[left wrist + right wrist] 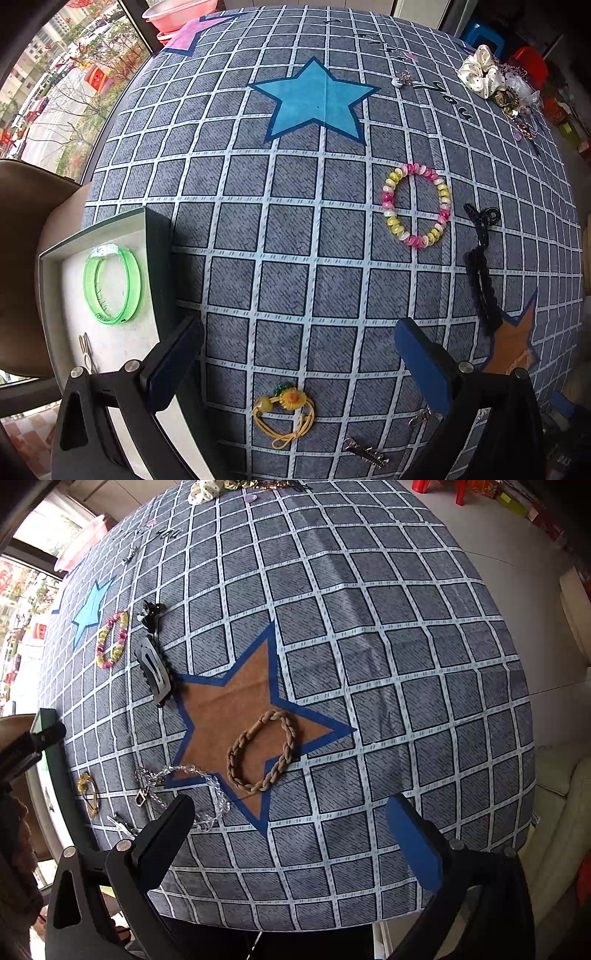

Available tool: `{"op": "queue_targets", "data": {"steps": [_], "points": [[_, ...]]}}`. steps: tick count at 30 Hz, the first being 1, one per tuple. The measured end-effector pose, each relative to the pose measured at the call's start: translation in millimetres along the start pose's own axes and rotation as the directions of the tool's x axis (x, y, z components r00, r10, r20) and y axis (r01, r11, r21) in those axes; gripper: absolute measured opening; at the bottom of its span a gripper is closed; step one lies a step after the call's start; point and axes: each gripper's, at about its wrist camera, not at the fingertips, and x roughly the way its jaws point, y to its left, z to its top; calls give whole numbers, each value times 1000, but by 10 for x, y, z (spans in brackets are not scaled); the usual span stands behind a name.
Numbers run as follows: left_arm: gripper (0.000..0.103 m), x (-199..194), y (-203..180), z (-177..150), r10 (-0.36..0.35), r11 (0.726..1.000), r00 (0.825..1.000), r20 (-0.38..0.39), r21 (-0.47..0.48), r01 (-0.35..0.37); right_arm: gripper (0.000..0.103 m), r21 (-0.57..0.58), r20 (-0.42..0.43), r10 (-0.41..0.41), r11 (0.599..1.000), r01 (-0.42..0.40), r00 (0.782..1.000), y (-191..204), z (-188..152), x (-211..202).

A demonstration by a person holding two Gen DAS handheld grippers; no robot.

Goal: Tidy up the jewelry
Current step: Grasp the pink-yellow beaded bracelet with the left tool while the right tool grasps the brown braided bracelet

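Note:
My left gripper (pixel 299 336) is open and empty above the checked cloth. A yellow flower hair tie (pixel 286 411) lies just below between its fingers. A pink and yellow coil bracelet (pixel 415 205) and a black lace hair clip (pixel 482 273) lie ahead to the right. A tray (pixel 55 254) at the left holds a green bangle (pixel 110 286) and a small silver pin (pixel 86 350). My right gripper (pixel 290 812) is open and empty above a braided brown hair tie (pixel 264 751) on the brown star. A clear bead bracelet (pixel 184 786) lies by its left finger.
A cream scrunchie (pixel 480 70) and a heap of mixed jewelry (pixel 517 103) sit at the far right corner. Silver clips (pixel 365 452) lie near the front edge. A brown chair (pixel 22 258) stands left of the table. The table edge and floor (pixel 517 572) show on the right.

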Motion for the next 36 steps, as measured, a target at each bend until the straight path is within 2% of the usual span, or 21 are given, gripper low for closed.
{"op": "queue_targets", "data": {"steps": [3, 11, 17, 19, 22, 24, 27, 29, 30, 31, 32, 33, 34, 35, 36], "points": [[103, 44, -96, 126, 1, 1000, 1000, 14, 13, -2, 103, -3, -1, -43, 999, 43, 999, -13, 13, 81], [103, 247, -324, 412, 6, 1000, 1000, 29, 31, -7, 102, -30, 11, -88, 996, 88, 996, -71, 134, 268], [103, 351, -340, 472, 8, 1000, 1000, 25, 27, -8, 93, -87, 23, -118, 989, 119, 993, 76, 196, 476], [103, 372, -367, 496, 0, 999, 999, 34, 34, -1, 86, -99, 26, -128, 987, 130, 991, 138, 192, 545], [103, 482, -440, 595, 11, 999, 1000, 29, 51, -13, 86, -117, 56, -133, 983, 139, 990, 244, 185, 621], [103, 493, -491, 625, -9, 999, 999, 41, 53, 6, 85, -128, 65, -131, 982, 138, 989, 305, 203, 649], [88, 519, -634, 691, -37, 996, 998, 55, 79, 33, 82, -157, 80, -124, 978, 135, 989, 403, 245, 675], [69, 476, -758, 685, -47, 993, 997, 64, 108, 39, 74, -179, 82, -119, 975, 132, 990, 533, 273, 657], [62, 440, -784, 636, -53, 991, 996, 73, 124, 44, 66, -189, 84, -117, 973, 131, 990, 589, 281, 650], [47, 397, -801, 618, -58, 989, 995, 76, 141, 47, 55, -200, 86, -115, 971, 130, 990, 619, 283, 648], [31, 367, -819, 607, -61, 987, 995, 77, 156, 49, 48, -208, 88, -112, 970, 128, 990, 637, 279, 646], [23, 351, -834, 608, -62, 985, 995, 73, 167, 50, 37, -215, 85, -108, 969, 125, 990, 666, 288, 651], [16, 356, -862, 636, -70, 983, 995, 68, 174, 57, 26, -219, 83, -107, 968, 123, 991, 692, 292, 659], [16, 323, -894, 613, -80, 982, 995, 61, 174, 68, 20, -221, 83, -107, 967, 123, 991, 694, 293, 648], [16, 304, -909, 623, -94, 982, 994, 53, 170, 84, 8, -220, 82, -107, 968, 122, 991, 678, 304, 635]]}}
